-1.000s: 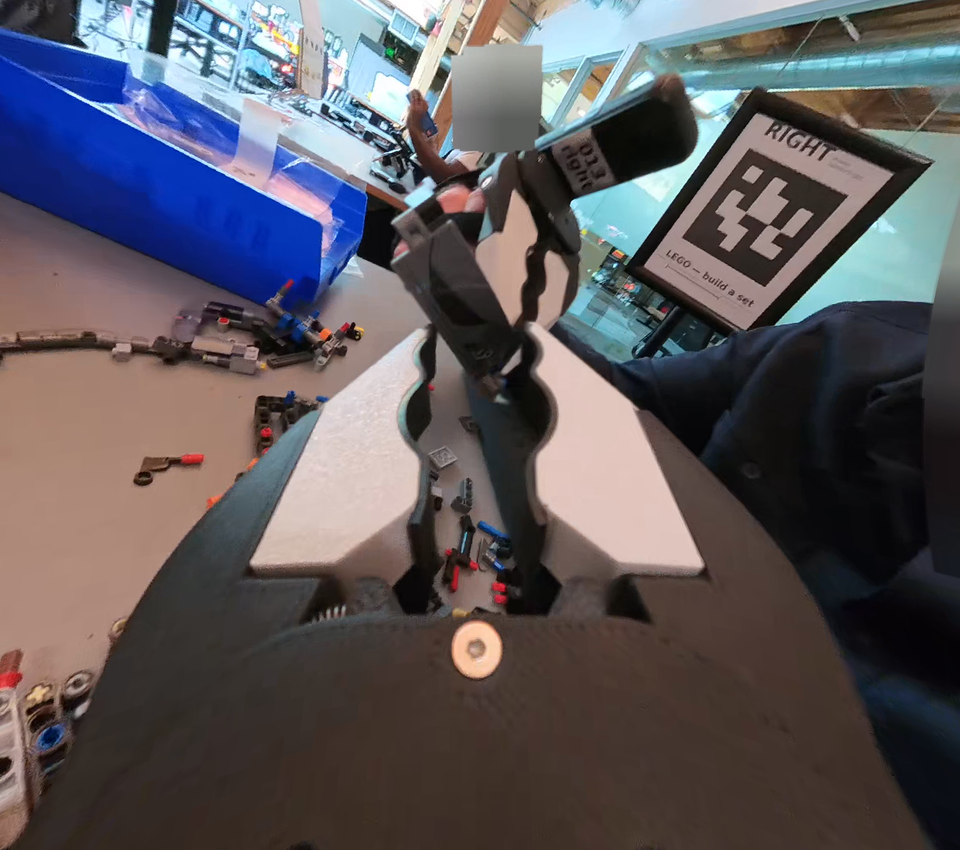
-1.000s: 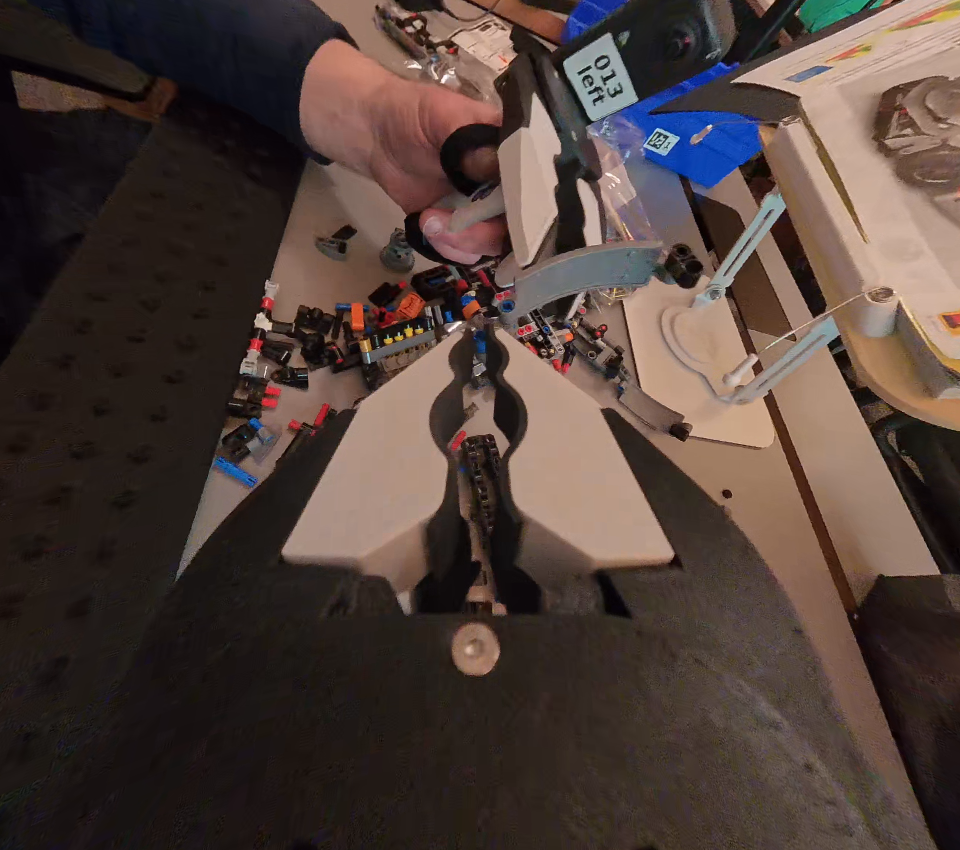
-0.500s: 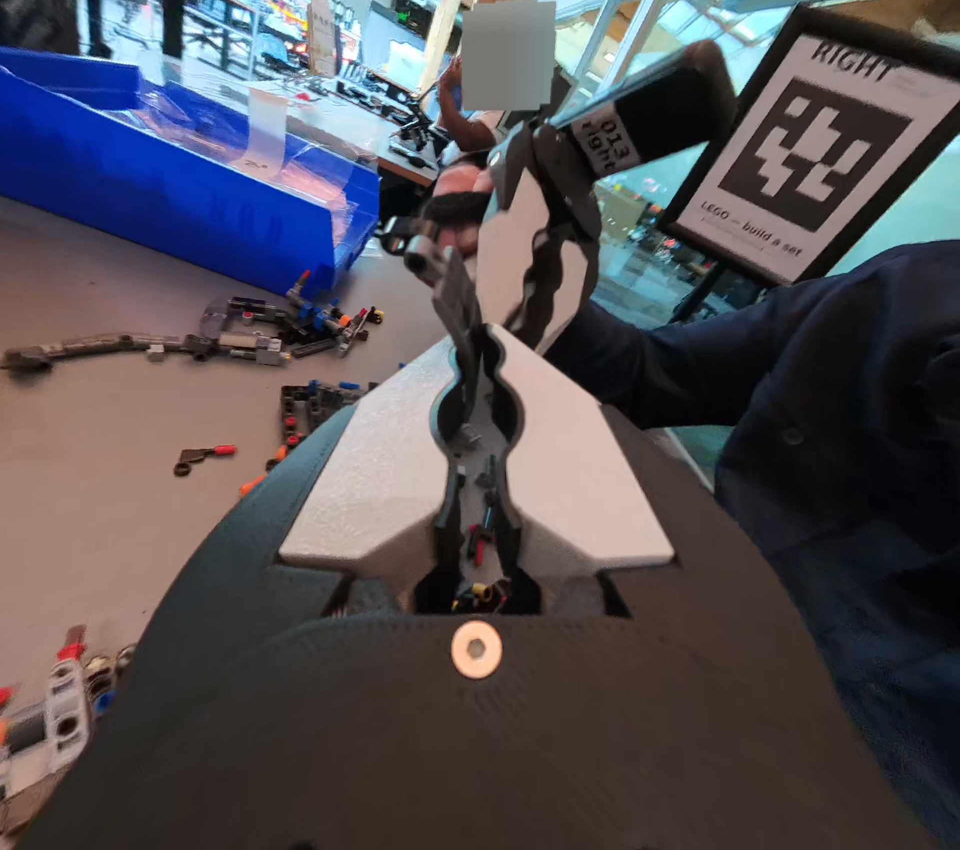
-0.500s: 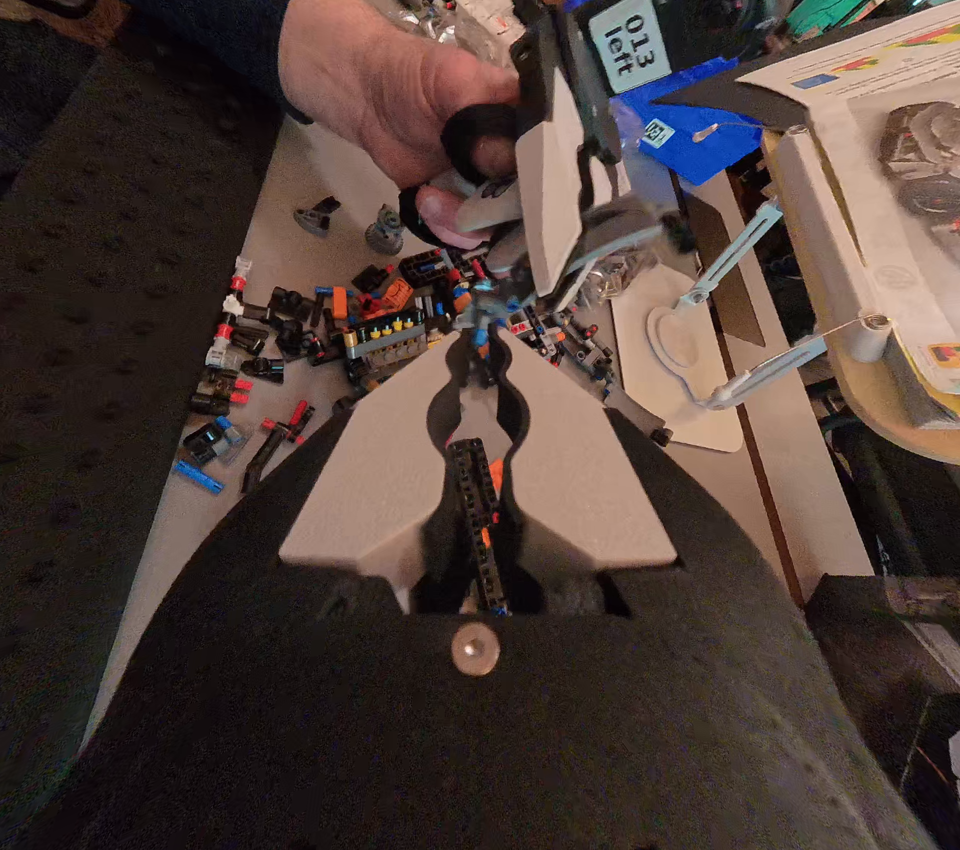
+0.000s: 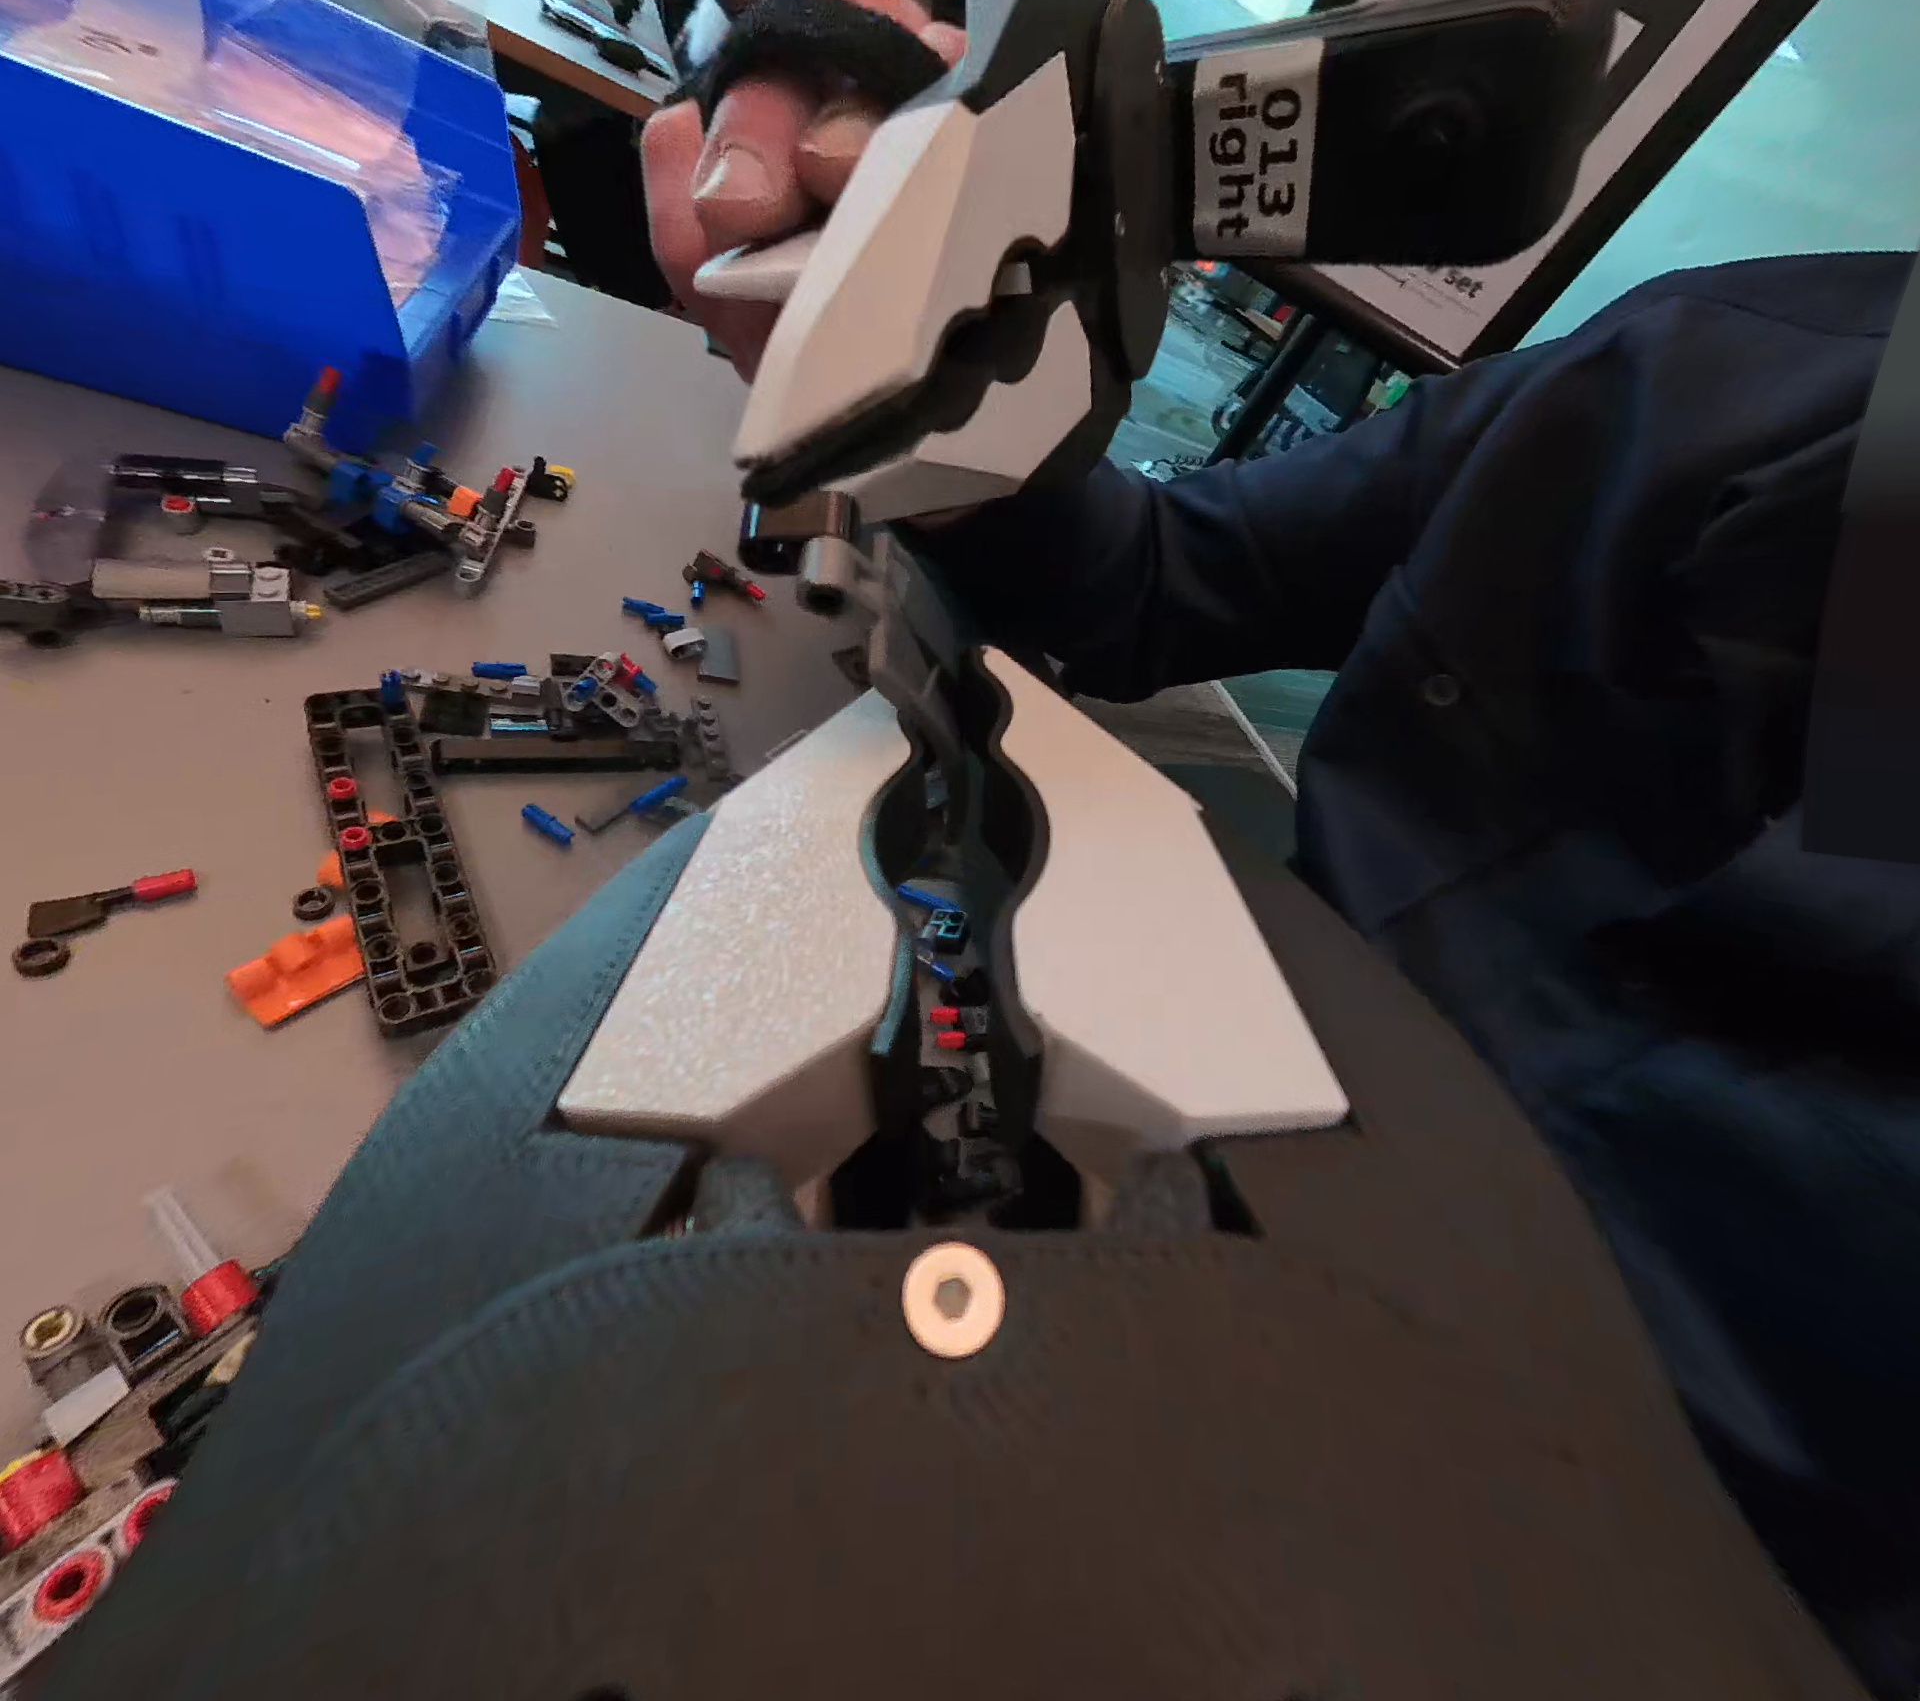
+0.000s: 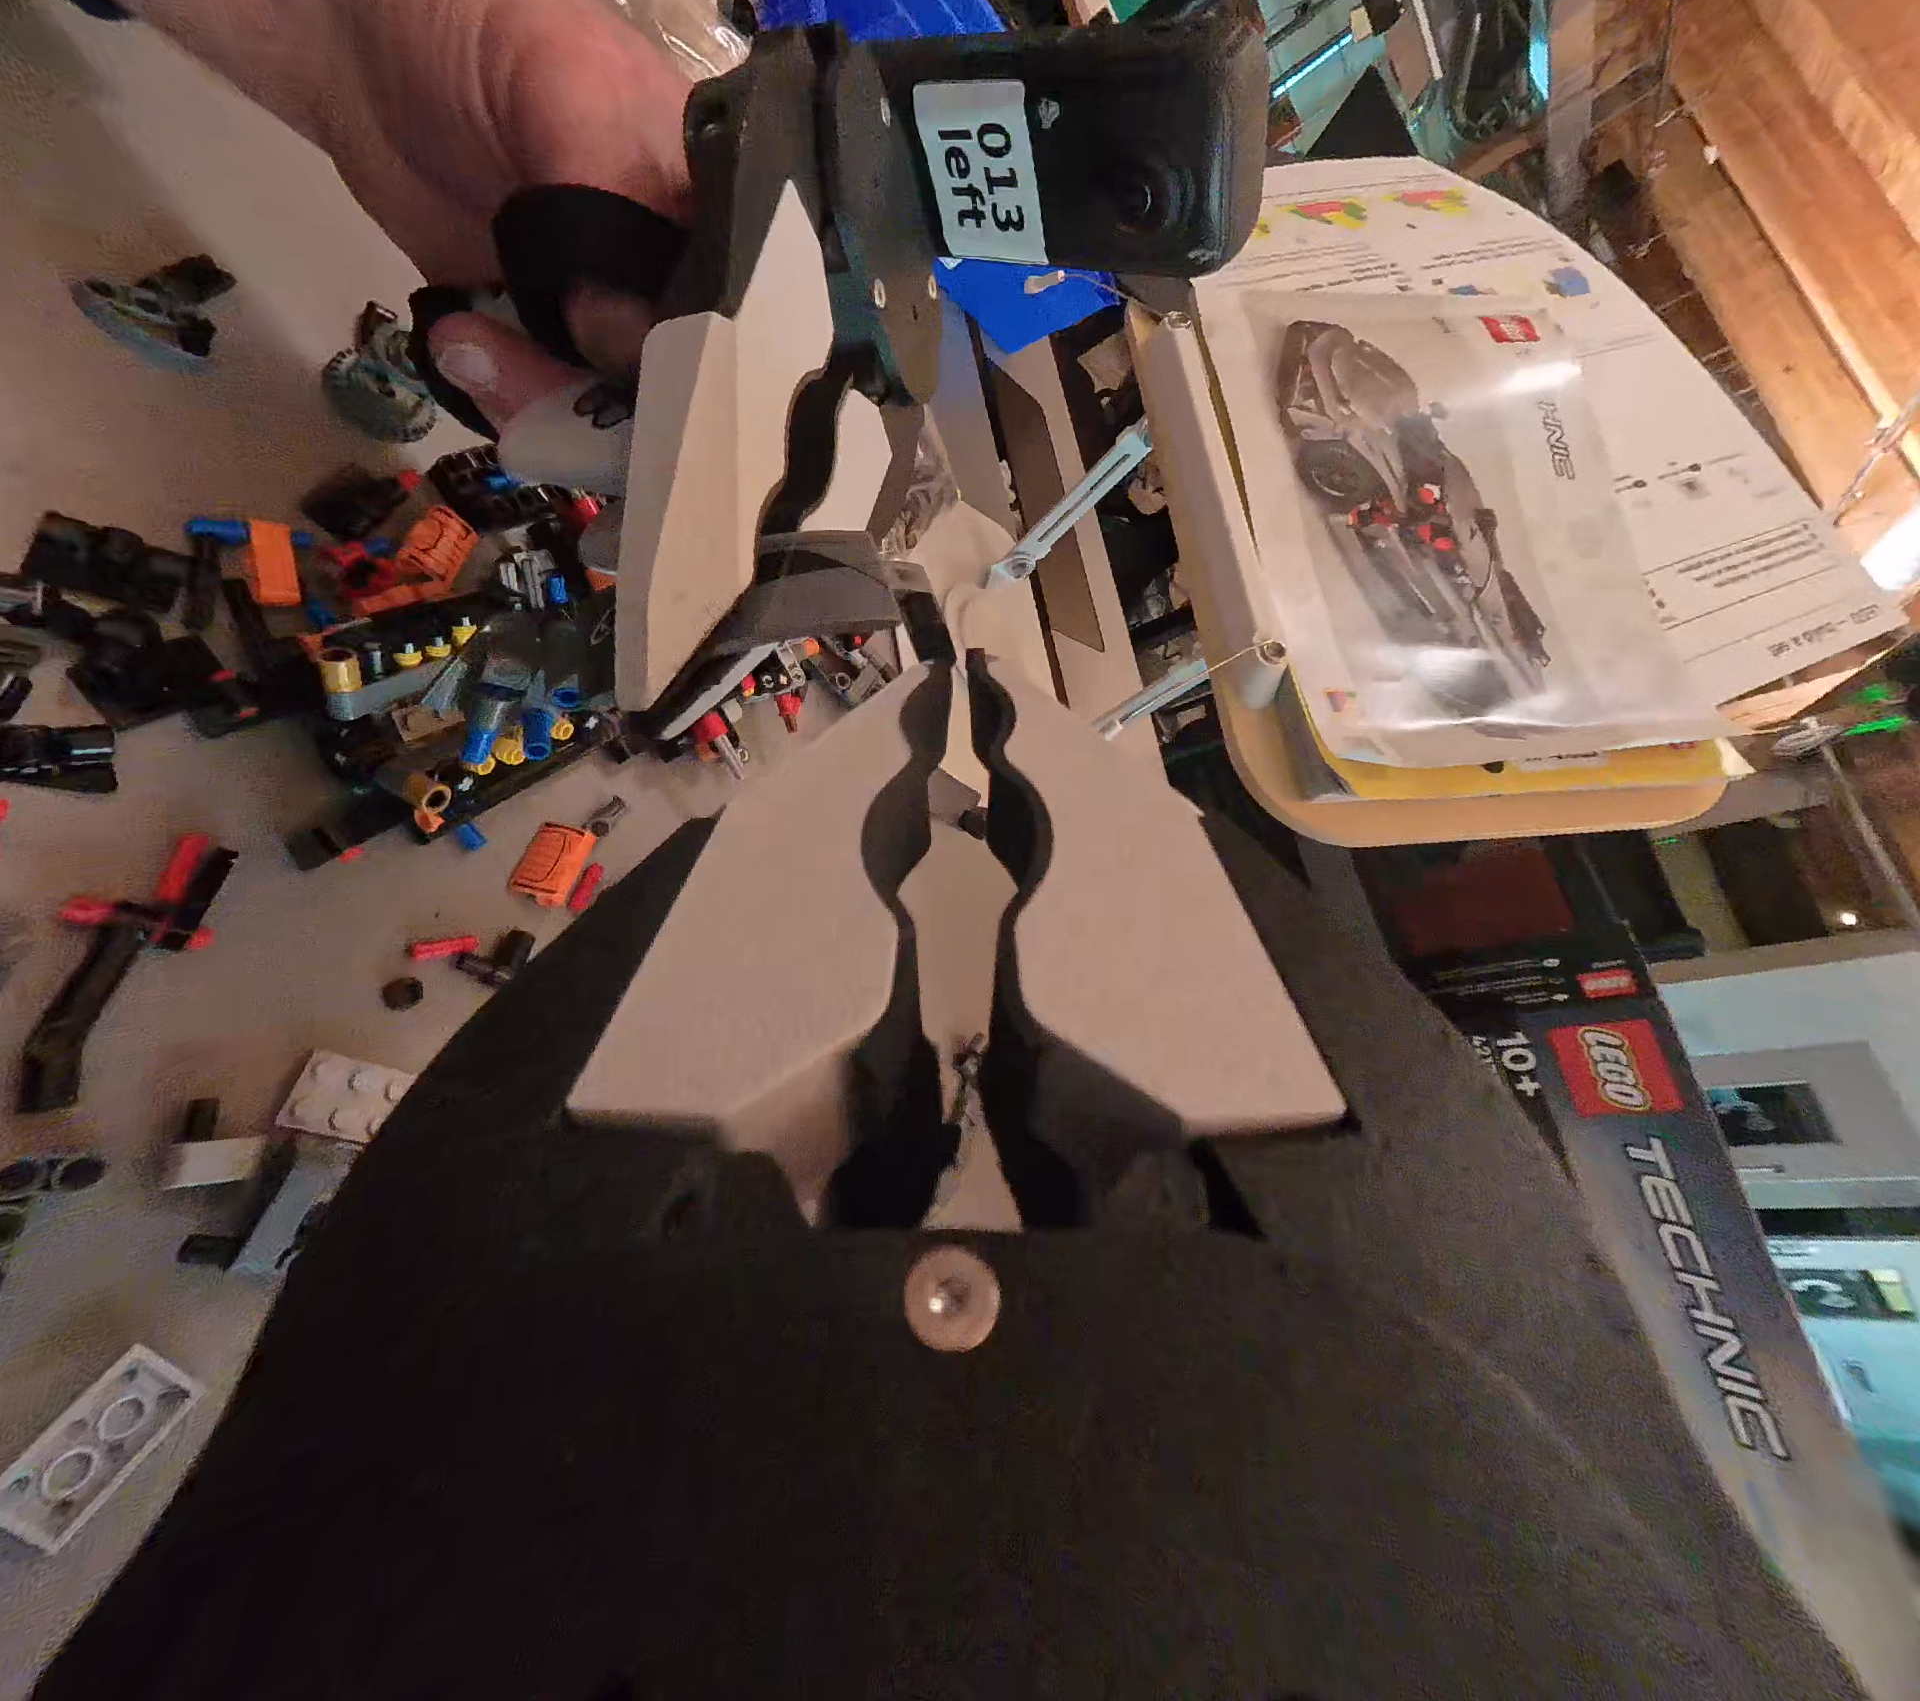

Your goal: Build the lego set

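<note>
My left gripper (image 5: 961, 675) is shut on a grey curved panel (image 5: 894, 623) that sticks up out of its tips. A small black connector (image 5: 779, 524) sits at the panel's far end. My right gripper (image 5: 769, 488) comes in from above, its tips closed on that connector. In the right wrist view my right gripper (image 6: 958, 664) pinches the black connector (image 6: 923, 612). There the grey panel (image 6: 821, 586) crosses the jaws of the left gripper (image 6: 686, 695). Both are held above the table.
Loose lego parts cover the table: a black frame (image 5: 400, 872), an orange piece (image 5: 296, 976), a mixed pile (image 6: 416, 664). A blue bin (image 5: 208, 249) stands at the back. An instruction booklet (image 6: 1455, 508) on a stand and a lego box (image 6: 1642, 1132) lie to the right.
The two grippers have come together. The left gripper has tilted down toward the table with the grey panel. The right gripper's tips have closed on the panel's black end.
</note>
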Demonstrator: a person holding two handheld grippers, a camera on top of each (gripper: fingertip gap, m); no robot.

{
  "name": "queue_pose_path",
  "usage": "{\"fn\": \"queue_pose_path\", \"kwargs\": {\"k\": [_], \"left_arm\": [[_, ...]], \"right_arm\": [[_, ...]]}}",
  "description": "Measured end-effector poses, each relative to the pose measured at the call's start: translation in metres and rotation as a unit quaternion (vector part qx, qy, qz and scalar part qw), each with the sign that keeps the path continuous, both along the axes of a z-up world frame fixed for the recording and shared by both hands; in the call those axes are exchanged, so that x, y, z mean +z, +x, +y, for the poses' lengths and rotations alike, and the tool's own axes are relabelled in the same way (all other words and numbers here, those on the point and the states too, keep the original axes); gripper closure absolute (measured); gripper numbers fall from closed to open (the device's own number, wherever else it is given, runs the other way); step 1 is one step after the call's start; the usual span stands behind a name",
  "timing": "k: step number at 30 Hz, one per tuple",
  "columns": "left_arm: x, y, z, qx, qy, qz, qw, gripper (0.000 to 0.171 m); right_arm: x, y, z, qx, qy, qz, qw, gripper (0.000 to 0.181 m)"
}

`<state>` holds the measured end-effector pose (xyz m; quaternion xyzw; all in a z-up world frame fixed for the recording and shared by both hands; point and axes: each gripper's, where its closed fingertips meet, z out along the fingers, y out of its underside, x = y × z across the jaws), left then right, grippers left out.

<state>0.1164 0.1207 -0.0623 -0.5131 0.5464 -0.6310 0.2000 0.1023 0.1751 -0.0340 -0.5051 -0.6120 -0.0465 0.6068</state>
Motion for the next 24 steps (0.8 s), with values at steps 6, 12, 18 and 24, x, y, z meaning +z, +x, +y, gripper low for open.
{"fn": "queue_pose_path", "kwargs": {"k": [6,12,18,24], "left_arm": [[0.002,-0.003,-0.006,-0.032,-0.039,-0.001,0.999,0.171],[-0.004,-0.002,-0.014,-0.054,-0.046,0.016,0.997,0.171],[0.010,-0.003,-0.006,-0.038,-0.067,-0.027,0.997,0.168],[0.009,-0.002,-0.002,-0.010,-0.044,-0.026,0.999,0.171]], "right_arm": [[-0.008,-0.002,-0.012,0.022,-0.019,-0.028,0.999,0.166],[-0.014,-0.008,-0.012,0.012,0.008,-0.055,0.998,0.175],[-0.011,-0.005,-0.010,0.007,-0.007,-0.042,0.999,0.176],[-0.008,-0.007,-0.013,0.004,0.015,-0.046,0.999,0.176]]}}
